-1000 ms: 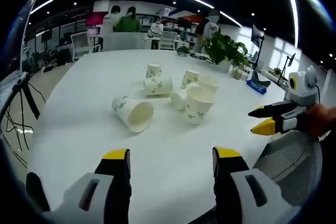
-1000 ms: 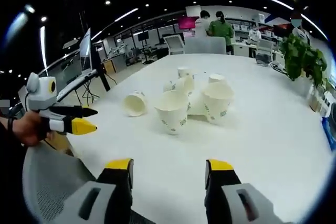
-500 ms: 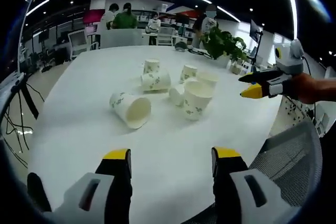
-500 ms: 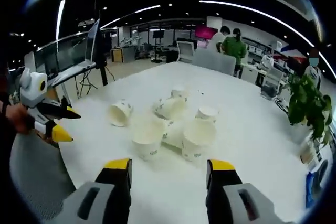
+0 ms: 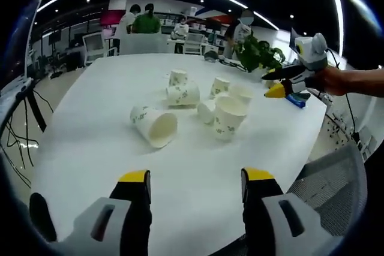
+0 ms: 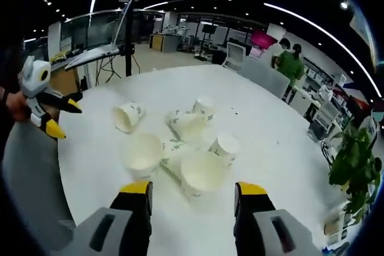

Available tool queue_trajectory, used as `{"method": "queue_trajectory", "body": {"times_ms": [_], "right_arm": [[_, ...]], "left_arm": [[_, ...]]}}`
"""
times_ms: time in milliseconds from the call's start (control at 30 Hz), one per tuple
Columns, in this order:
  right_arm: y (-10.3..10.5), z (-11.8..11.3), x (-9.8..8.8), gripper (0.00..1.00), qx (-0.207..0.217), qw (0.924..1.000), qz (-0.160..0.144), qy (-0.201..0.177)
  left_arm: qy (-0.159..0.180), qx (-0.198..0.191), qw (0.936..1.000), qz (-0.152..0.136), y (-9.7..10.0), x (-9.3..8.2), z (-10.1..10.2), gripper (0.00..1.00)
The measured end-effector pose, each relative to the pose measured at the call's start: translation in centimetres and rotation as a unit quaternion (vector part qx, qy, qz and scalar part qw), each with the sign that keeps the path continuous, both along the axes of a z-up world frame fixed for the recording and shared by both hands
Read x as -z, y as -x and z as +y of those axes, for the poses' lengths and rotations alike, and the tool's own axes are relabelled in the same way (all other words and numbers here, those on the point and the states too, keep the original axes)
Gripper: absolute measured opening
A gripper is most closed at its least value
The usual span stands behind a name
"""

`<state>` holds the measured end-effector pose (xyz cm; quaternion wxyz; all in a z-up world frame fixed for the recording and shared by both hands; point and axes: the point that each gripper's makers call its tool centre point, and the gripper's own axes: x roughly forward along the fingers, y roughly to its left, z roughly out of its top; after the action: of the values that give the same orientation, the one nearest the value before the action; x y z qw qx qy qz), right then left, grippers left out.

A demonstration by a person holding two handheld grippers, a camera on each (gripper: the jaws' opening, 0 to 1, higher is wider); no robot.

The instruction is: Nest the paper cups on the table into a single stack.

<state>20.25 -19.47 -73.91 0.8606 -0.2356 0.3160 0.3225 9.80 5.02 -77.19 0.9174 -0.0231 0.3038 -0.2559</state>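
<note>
Loose paper cups sit in a cluster mid-way across the white surface [image 5: 90,148]; none are nested yet.

In the left gripper view, one cup on its side [image 5: 153,126] lies apart from the rest, nearest the camera, mouth toward us. Beyond it, an upright cup [image 5: 228,115] stands mouth up with another upright one just behind. A small tipped cup [image 5: 206,112] touches its left side. Further back are another cup on its side [image 5: 182,94] and two inverted ones.

The left gripper [image 5: 195,181] hangs low over the near edge of the surface, fingers spread and holding nothing. It looks about where it was a second ago.

The right gripper [image 6: 191,191] is what has changed. A second ago it was low, near the chair at the surface's edge. It has since risen and swung in over the cups. In the left gripper view it [image 5: 277,85] now sits high and to the right, above the far side of the cluster. Its own view has tilted from a near-level look to a steep downward one. An upright cup [image 6: 203,173] now sits between its spread fingers, which grip nothing. A second upright cup [image 6: 141,151] is just beside that one.

My read: the right hand has picked its first target and is lining up over it. Descent and closing are not yet done. The thin cup wall would crush under a hard squeeze.
</note>
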Motion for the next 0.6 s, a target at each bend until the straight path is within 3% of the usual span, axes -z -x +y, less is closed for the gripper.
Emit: {"method": "queue_trajectory", "body": {"times_ms": [267, 600], "right_arm": [[-1.1, 0.7, 1.2, 0.54, -0.056, 0.9975, 0.019, 0.038], [-1.4, 2.6, 2.8, 0.5, -0.135, 0.9856, 0.048, 0.091]], "left_arm": [[0.003, 0.0, 1.0, 0.003, 0.1, -0.1, -0.2, 0.58], [0.003, -0.006, 1.0, 0.007, 0.1, -0.1, 0.0, 0.57]]}}
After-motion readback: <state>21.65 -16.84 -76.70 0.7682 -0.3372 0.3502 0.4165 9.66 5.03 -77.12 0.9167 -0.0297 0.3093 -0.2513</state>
